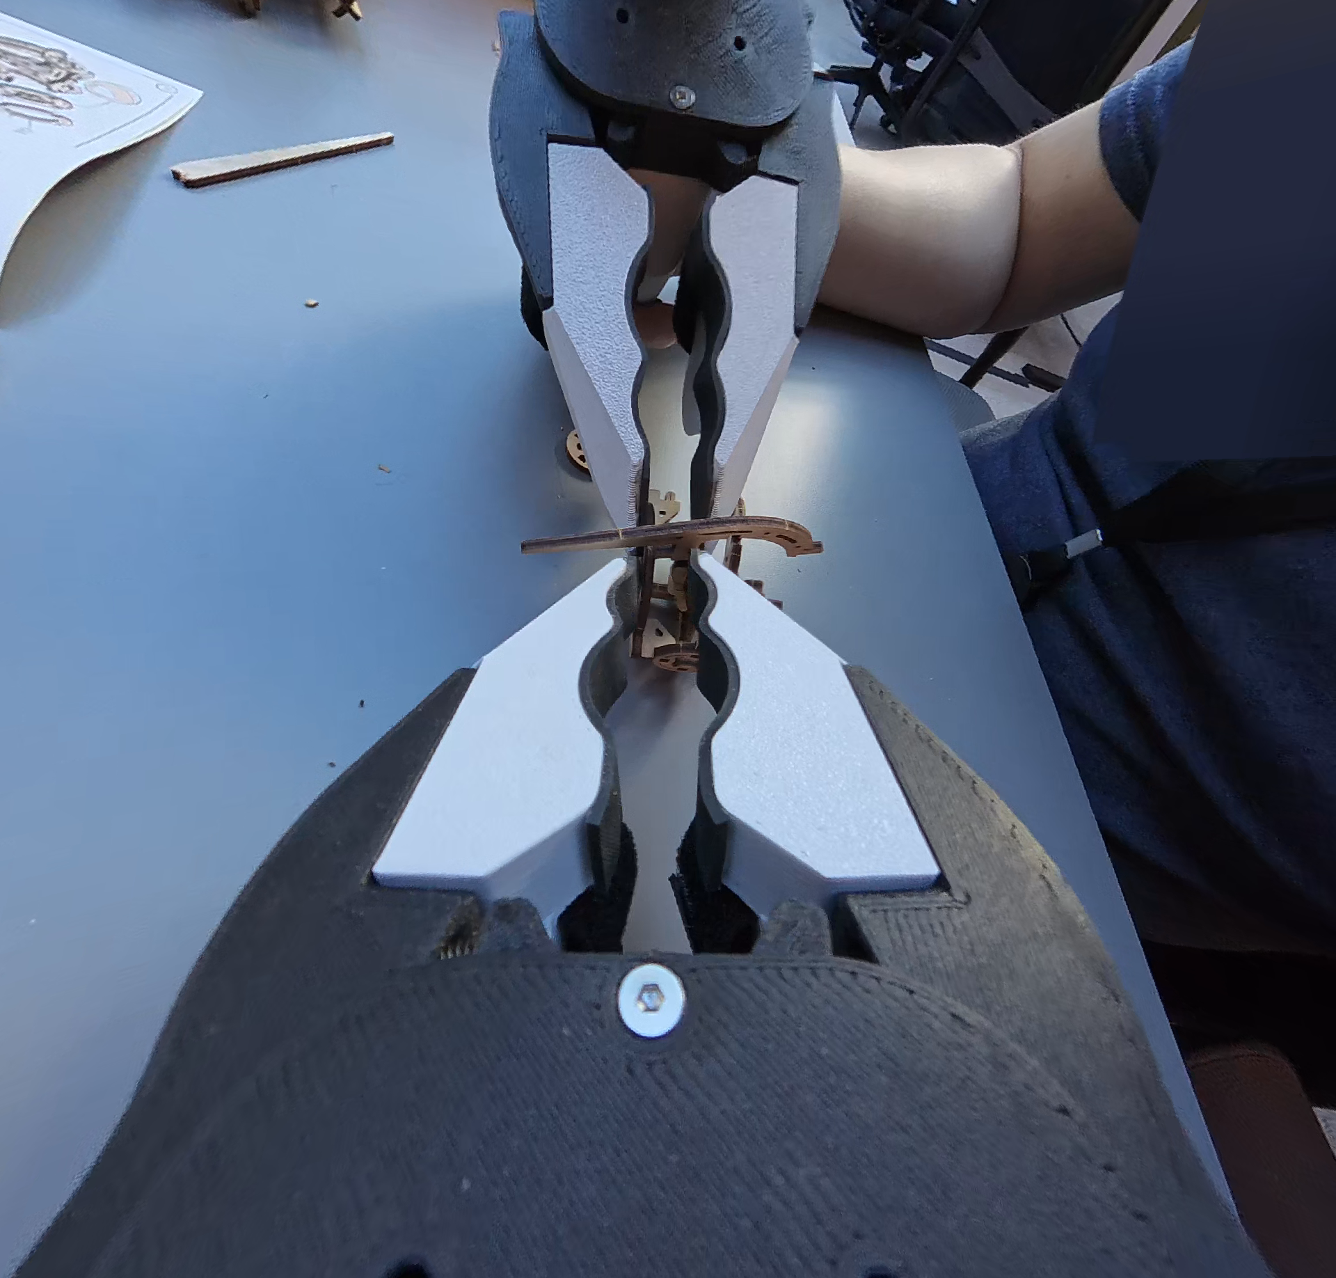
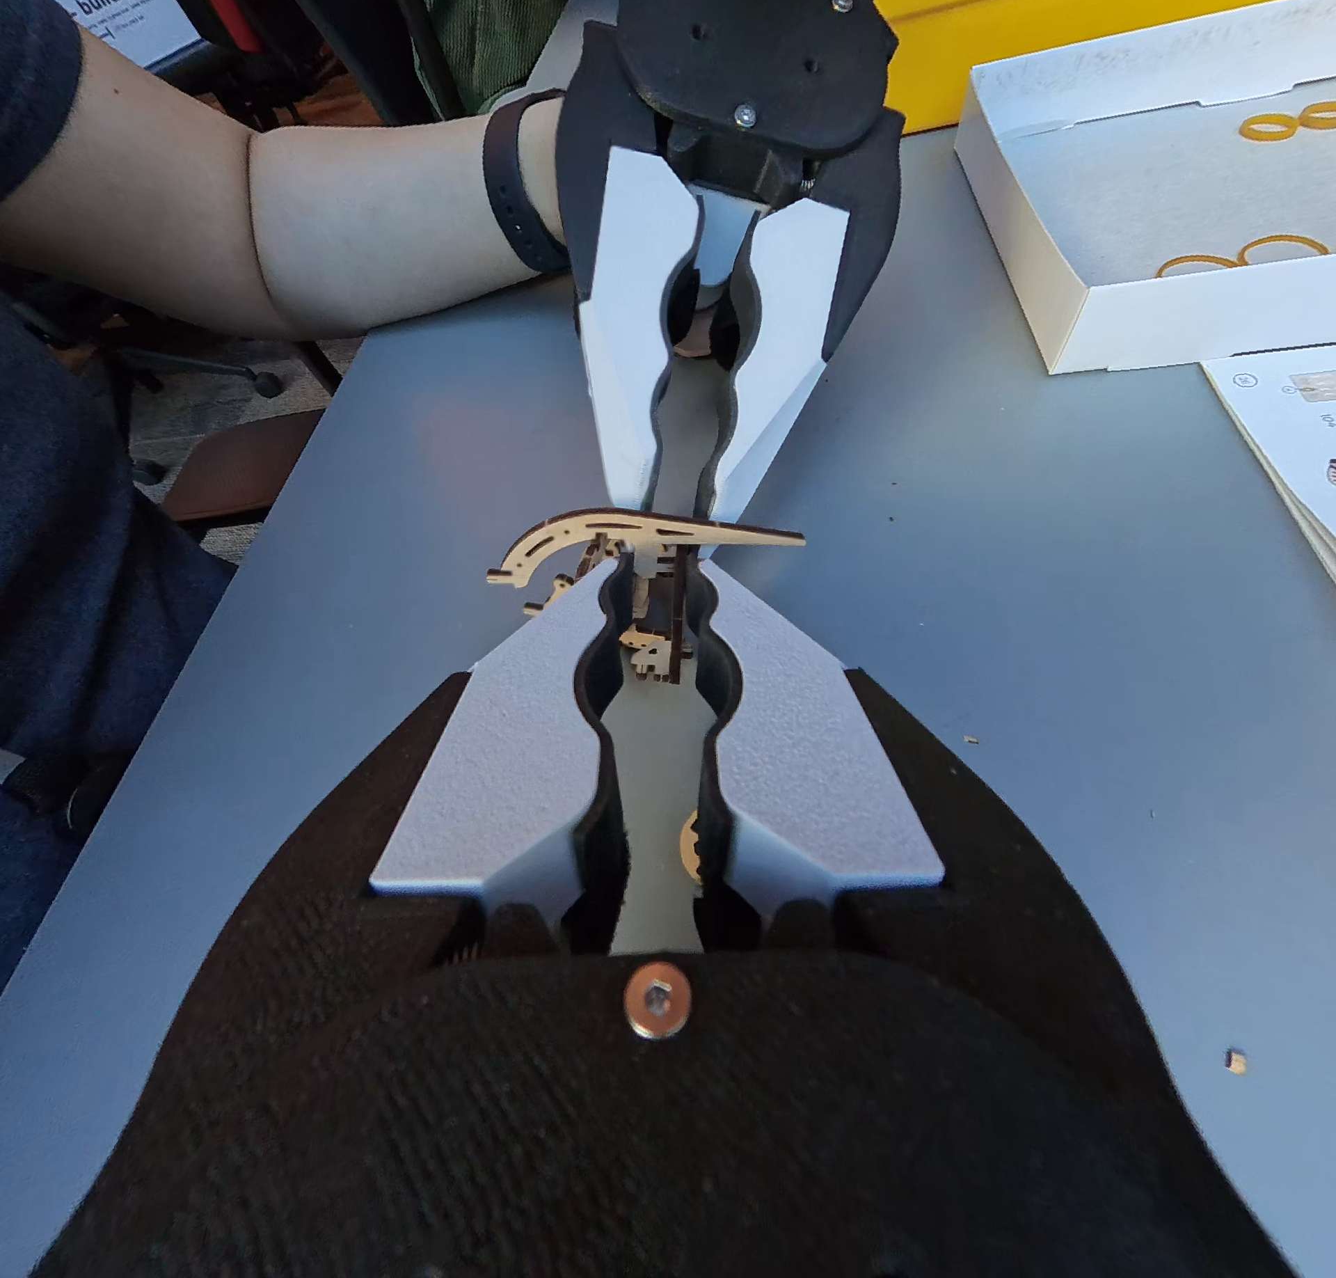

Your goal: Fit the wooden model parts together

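A grey table (image 1: 217,448) carries a wooden strip (image 1: 282,158) beside a printed sheet (image 1: 79,100). A white box (image 2: 1128,231) and instruction pages (image 2: 1287,433) lie farther along, with wood crumbs scattered between.

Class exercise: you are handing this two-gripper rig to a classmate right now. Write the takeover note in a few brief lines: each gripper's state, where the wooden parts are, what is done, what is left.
Left gripper: shut on the wooden model, held above the table.
Right gripper: shut on the same model from the opposite side, tips nearly meeting the left's.
Curved flat piece: lies across the top of the model between both sets of fingers; whether it is fully seated cannot be told.
Loose parts: wooden strip on the table, a small gear under the right gripper.
Done: model partly built.
Left: probably press the curved piece home, then add remaining parts.
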